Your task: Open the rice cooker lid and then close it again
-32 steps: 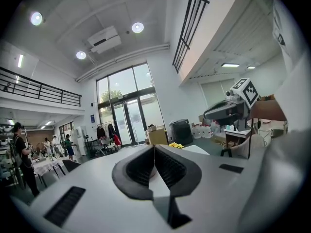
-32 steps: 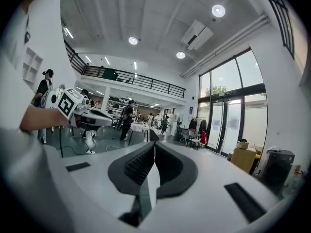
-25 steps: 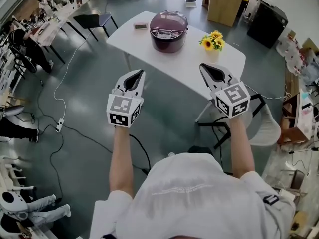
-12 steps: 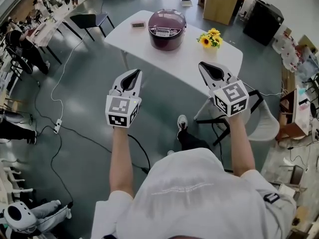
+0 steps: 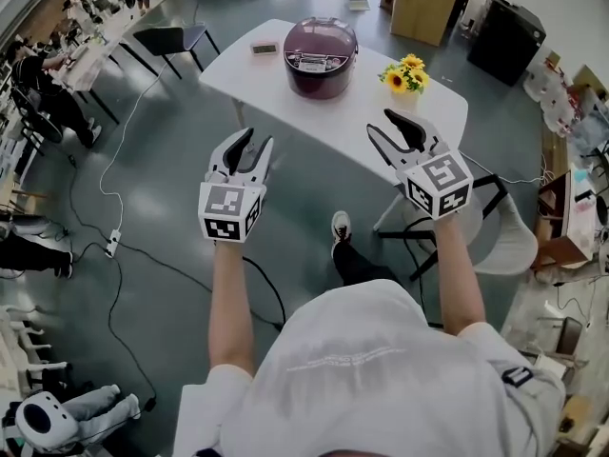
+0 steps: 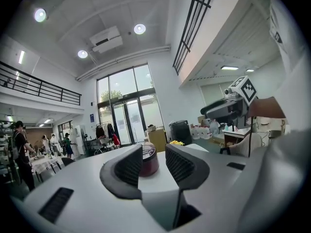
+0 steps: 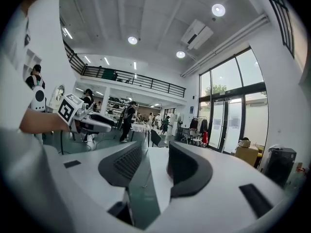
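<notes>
A maroon rice cooker (image 5: 320, 57) stands with its lid down on the far part of a white table (image 5: 352, 117). Both grippers hang in the air short of the table's near edge, well away from the cooker. My left gripper (image 5: 251, 144) is open, its jaws have just been opening, and nothing is between them. In the left gripper view the cooker (image 6: 148, 162) shows far off between the jaws of that gripper (image 6: 153, 152). My right gripper (image 5: 384, 128) is also open and empty, its jaws just opened too. The right gripper (image 7: 153, 154) looks along the table (image 7: 158, 178).
A small pot of sunflowers (image 5: 404, 76) stands right of the cooker, a small flat device (image 5: 265, 49) to its left. A black chair (image 5: 176, 38) is beyond the table, a white chair (image 5: 504, 241) at its right. Cables (image 5: 114, 241) run over the floor.
Both grippers' jaws went from shut to open. The hands stayed about where they were. The person's shoe has come into view under the table's near edge.
</notes>
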`<control>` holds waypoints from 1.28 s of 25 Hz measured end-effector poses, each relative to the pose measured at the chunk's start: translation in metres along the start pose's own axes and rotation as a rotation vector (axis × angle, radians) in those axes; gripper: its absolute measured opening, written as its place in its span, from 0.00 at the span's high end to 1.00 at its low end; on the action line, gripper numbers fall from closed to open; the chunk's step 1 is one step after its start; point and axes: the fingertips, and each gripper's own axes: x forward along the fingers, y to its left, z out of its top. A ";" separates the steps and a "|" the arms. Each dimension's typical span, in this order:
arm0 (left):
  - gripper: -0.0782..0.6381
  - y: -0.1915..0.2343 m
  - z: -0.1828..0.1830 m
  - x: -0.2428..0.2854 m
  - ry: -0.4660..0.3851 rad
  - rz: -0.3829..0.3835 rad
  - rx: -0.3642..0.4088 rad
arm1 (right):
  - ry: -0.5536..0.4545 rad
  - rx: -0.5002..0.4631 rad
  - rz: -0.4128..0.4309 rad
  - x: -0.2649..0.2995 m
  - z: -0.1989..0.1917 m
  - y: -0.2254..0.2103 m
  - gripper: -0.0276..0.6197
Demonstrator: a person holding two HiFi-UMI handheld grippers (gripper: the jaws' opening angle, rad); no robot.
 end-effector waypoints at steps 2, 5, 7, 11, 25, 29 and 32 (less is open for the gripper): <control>0.66 0.003 -0.002 0.007 0.004 -0.004 0.000 | -0.008 0.006 0.009 0.006 0.000 -0.002 0.65; 0.65 0.008 -0.007 0.020 0.018 -0.011 -0.003 | 0.000 0.010 0.018 0.018 -0.004 -0.008 0.64; 0.65 0.012 -0.012 0.031 0.029 -0.015 -0.008 | 0.007 0.025 0.019 0.026 -0.009 -0.015 0.65; 0.65 0.026 -0.023 0.058 0.048 -0.020 -0.025 | 0.021 0.064 0.041 0.052 -0.019 -0.030 0.63; 0.65 0.076 -0.041 0.210 0.156 -0.096 0.003 | 0.064 0.190 0.063 0.170 -0.065 -0.138 0.58; 0.65 0.090 -0.039 0.252 0.180 -0.109 -0.003 | 0.088 0.219 0.067 0.199 -0.075 -0.168 0.57; 0.65 0.101 -0.036 0.282 0.189 -0.121 0.005 | 0.102 0.229 0.072 0.217 -0.080 -0.188 0.51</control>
